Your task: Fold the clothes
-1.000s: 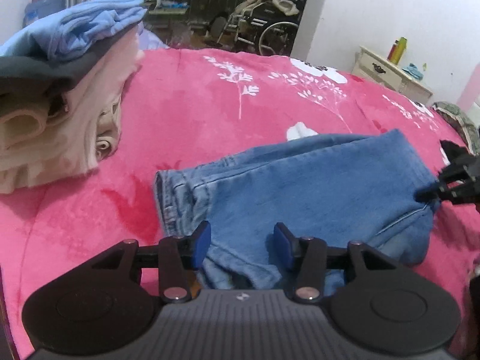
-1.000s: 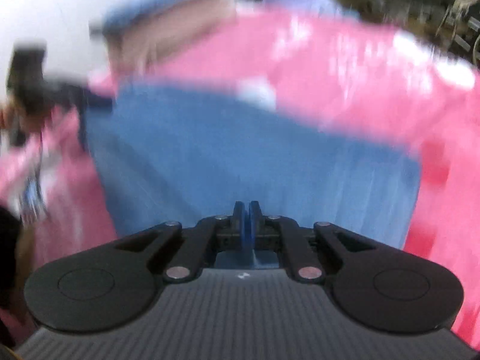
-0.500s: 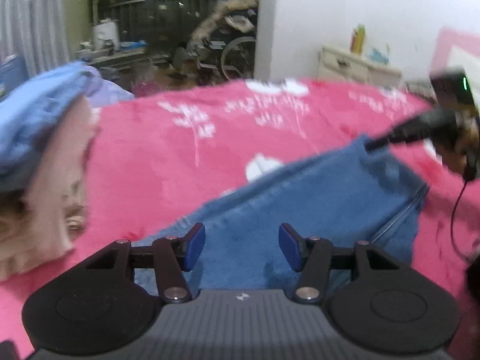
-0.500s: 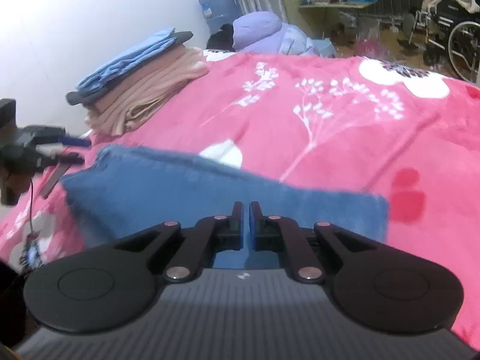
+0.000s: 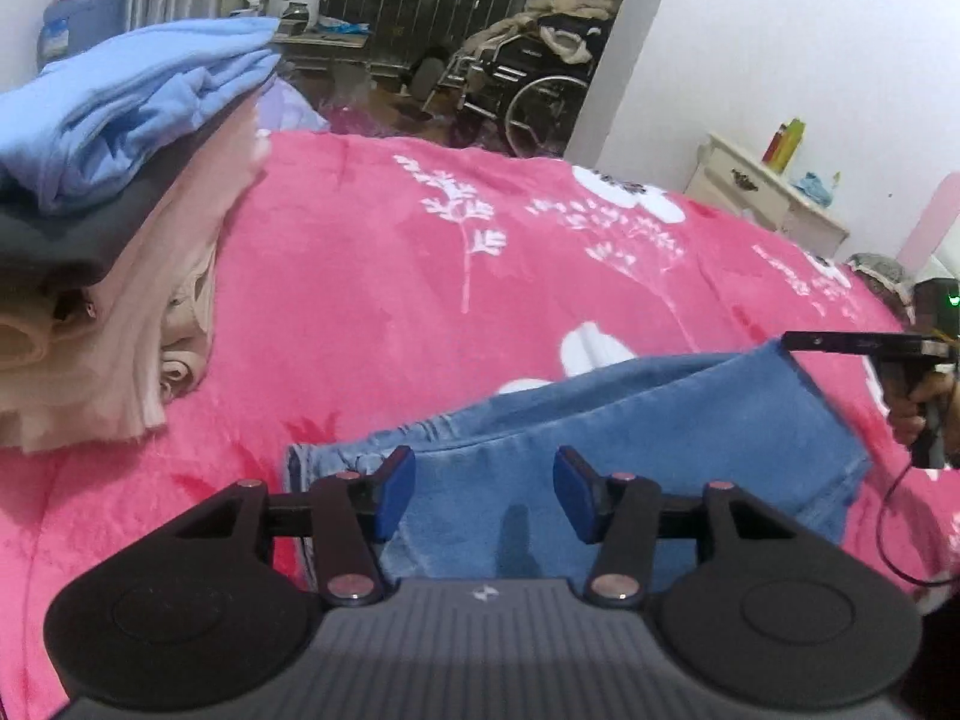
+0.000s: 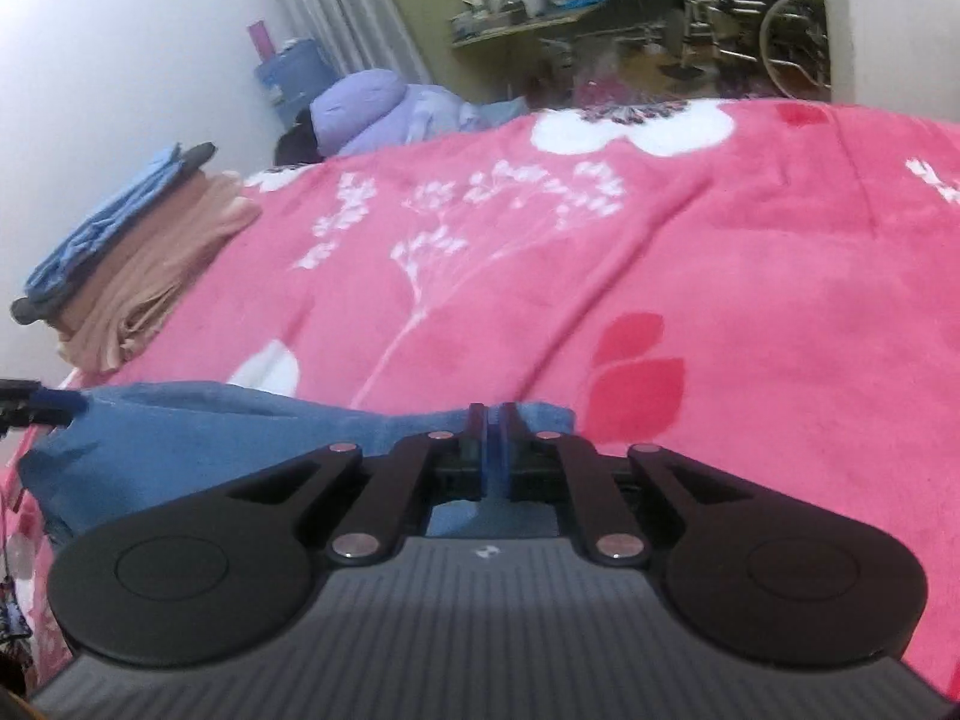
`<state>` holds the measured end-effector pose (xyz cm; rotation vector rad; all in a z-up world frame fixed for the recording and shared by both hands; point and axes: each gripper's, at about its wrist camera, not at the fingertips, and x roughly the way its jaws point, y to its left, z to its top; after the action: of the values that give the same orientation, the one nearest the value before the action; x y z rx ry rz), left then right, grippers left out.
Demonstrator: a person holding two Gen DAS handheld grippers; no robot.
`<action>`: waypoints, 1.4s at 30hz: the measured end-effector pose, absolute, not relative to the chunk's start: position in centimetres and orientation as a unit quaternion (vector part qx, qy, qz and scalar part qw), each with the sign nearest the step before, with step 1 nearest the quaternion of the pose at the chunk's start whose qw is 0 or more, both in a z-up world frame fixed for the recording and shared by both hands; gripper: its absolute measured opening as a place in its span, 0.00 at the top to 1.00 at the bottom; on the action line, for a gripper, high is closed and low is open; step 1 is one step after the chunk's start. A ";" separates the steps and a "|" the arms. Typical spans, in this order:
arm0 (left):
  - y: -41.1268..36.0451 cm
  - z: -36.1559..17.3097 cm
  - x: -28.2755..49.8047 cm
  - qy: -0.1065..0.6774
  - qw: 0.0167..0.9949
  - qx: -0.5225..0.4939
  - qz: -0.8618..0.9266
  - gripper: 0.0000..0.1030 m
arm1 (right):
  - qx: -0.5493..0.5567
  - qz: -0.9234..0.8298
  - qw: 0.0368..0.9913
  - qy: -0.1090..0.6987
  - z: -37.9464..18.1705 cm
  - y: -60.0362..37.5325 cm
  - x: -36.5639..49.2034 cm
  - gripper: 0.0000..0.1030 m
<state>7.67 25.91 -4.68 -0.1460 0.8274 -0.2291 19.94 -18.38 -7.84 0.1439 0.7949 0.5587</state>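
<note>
Folded blue jeans (image 5: 630, 438) lie on the pink floral blanket (image 5: 420, 276). My left gripper (image 5: 483, 495) is open and empty, hovering just above the near part of the jeans. My right gripper (image 6: 493, 420) is shut on the far right edge of the jeans (image 6: 210, 438) and holds that edge lifted. It also shows in the left wrist view (image 5: 792, 341) at the raised corner. The left gripper's tip shows at the left edge of the right wrist view (image 6: 51, 402).
A stack of folded clothes (image 5: 108, 192), light blue on grey on beige, sits on the blanket at the left, also in the right wrist view (image 6: 132, 258). A white nightstand (image 5: 768, 198) stands at the far right. A wheelchair (image 5: 528, 84) stands beyond the bed.
My right gripper has lifted the jeans' edge and carried it across, so the jeans now lie folded narrower. My left gripper has stayed open above the near part.
</note>
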 end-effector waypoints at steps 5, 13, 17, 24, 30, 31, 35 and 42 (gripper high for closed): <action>25.7 -6.2 8.6 0.416 0.901 -0.052 -0.111 0.60 | 0.084 0.248 0.889 0.376 -7.0 -18.7 20.4 0.98; 22.9 -2.5 5.5 0.391 0.912 -0.007 -0.125 0.50 | 0.077 0.290 0.883 0.361 -4.3 -16.6 18.4 0.95; 20.6 -3.1 3.9 0.400 0.903 0.041 -0.152 0.50 | 0.022 0.385 0.855 0.346 -3.6 -12.4 14.3 0.95; 21.9 -5.2 2.2 0.402 0.905 0.055 -0.131 0.49 | -0.039 0.402 0.826 0.394 -7.2 -11.6 10.8 0.96; 22.4 -4.5 1.2 0.394 0.910 0.064 -0.113 0.46 | -0.036 0.336 0.848 0.409 -7.5 -16.8 9.7 0.97; 22.4 -4.2 1.1 0.394 0.910 0.064 -0.107 0.46 | -0.031 0.324 0.850 0.415 -7.5 -17.7 9.6 0.97; 22.6 -2.6 0.5 0.387 0.915 0.072 -0.090 0.47 | 0.048 0.262 0.862 0.431 -6.7 -22.1 10.2 0.95; 20.3 -1.3 2.8 0.368 0.923 0.049 -0.105 0.47 | 0.235 0.207 0.843 0.437 -7.1 -27.0 14.4 0.62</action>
<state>2.85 20.30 -1.34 0.1007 0.7555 -0.2149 14.36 -27.05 -7.09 0.4964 0.9231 0.4373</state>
